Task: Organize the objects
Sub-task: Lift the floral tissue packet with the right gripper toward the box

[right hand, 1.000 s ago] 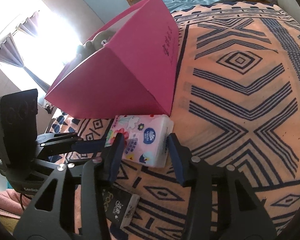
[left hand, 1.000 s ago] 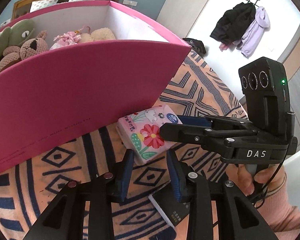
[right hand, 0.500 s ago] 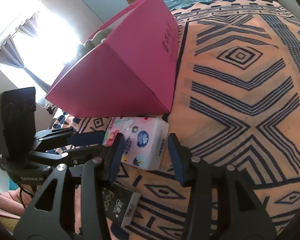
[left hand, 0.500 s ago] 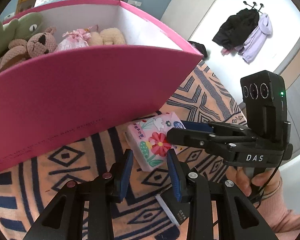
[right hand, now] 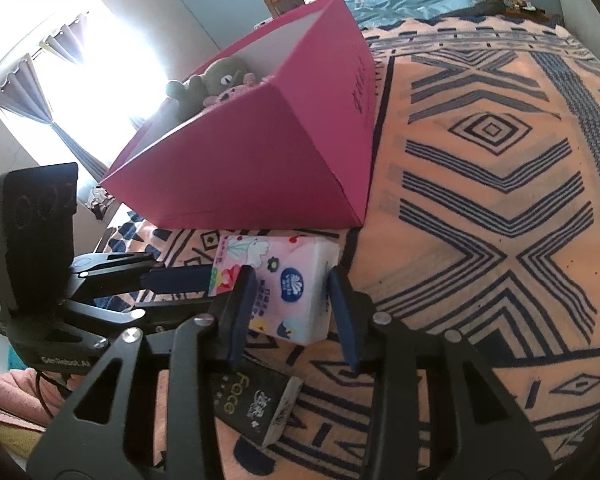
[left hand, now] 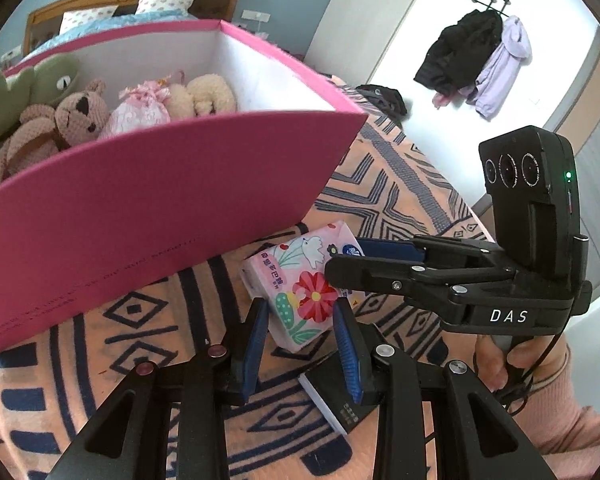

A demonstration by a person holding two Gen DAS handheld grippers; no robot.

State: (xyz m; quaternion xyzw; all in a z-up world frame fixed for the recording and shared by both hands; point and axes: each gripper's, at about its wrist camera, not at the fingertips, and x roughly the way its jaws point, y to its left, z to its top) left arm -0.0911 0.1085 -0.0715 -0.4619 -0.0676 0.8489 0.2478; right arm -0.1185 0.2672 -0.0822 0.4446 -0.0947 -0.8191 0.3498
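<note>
Left wrist: four plush toys (left hand: 80,110), two tissue packs (left hand: 300,284)

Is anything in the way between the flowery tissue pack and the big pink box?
Only the box's own tall front wall. The tissue pack lies on the blanket right beside the pink box, so it must go up over the rim. Stuffed toys already fill part of the inside.
</note>
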